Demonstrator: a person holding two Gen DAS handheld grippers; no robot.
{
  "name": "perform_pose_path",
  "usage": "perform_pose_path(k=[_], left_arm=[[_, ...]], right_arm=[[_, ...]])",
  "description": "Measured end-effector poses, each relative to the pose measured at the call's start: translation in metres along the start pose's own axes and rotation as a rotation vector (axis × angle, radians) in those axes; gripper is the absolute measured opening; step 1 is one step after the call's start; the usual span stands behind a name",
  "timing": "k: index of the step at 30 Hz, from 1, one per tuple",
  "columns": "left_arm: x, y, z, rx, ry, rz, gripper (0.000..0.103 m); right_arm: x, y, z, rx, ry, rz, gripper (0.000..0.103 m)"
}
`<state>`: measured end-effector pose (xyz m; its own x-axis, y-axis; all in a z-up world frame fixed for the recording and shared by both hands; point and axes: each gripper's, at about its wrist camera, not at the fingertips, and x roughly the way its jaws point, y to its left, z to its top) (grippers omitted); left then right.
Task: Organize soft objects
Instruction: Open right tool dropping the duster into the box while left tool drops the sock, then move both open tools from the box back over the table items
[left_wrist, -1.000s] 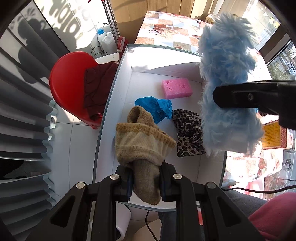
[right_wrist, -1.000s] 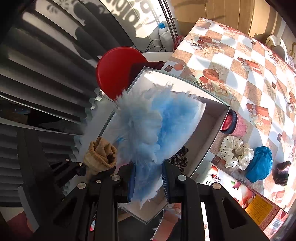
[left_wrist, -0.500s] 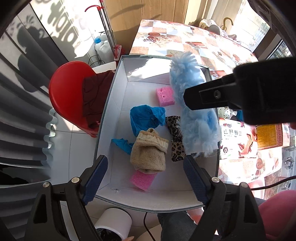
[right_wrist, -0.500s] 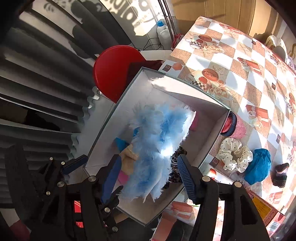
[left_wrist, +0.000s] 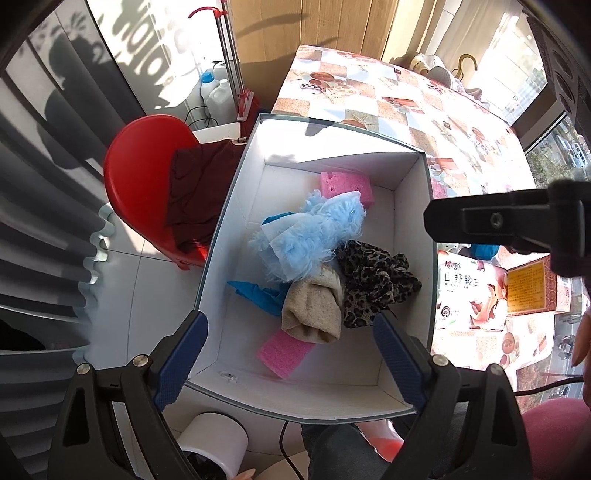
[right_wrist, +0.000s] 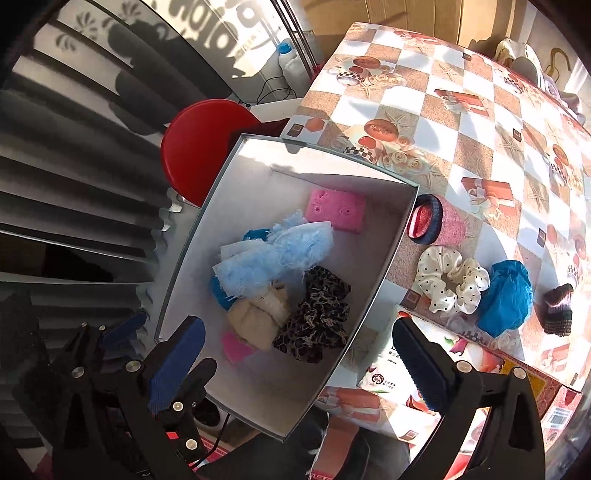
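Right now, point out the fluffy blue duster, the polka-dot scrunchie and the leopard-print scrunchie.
fluffy blue duster (left_wrist: 314, 236), left wrist view, middle of its fluff.
polka-dot scrunchie (right_wrist: 452, 286), right wrist view, its right-hand ruffle.
leopard-print scrunchie (right_wrist: 317, 317), right wrist view, its centre folds.

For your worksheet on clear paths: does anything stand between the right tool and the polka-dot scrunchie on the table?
Nothing visible does. The right tool, open, hangs over the white box; the polka-dot scrunchie lies bare on the tablecloth beyond the box's wall, between the pink knitted roll and the blue bag.
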<state>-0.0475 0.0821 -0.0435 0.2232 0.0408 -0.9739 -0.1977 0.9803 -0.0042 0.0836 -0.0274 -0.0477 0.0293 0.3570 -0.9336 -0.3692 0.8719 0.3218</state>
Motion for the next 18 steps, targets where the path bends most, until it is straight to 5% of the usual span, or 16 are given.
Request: perform_pose_path(k=[18], left_arm=[[-0.005,-0.009,0.004,0.033,-0.001,0.013,0.093]], right_arm=[[-0.015,-0.027,-0.001,0.079,-0.036,0.014,0.102]])
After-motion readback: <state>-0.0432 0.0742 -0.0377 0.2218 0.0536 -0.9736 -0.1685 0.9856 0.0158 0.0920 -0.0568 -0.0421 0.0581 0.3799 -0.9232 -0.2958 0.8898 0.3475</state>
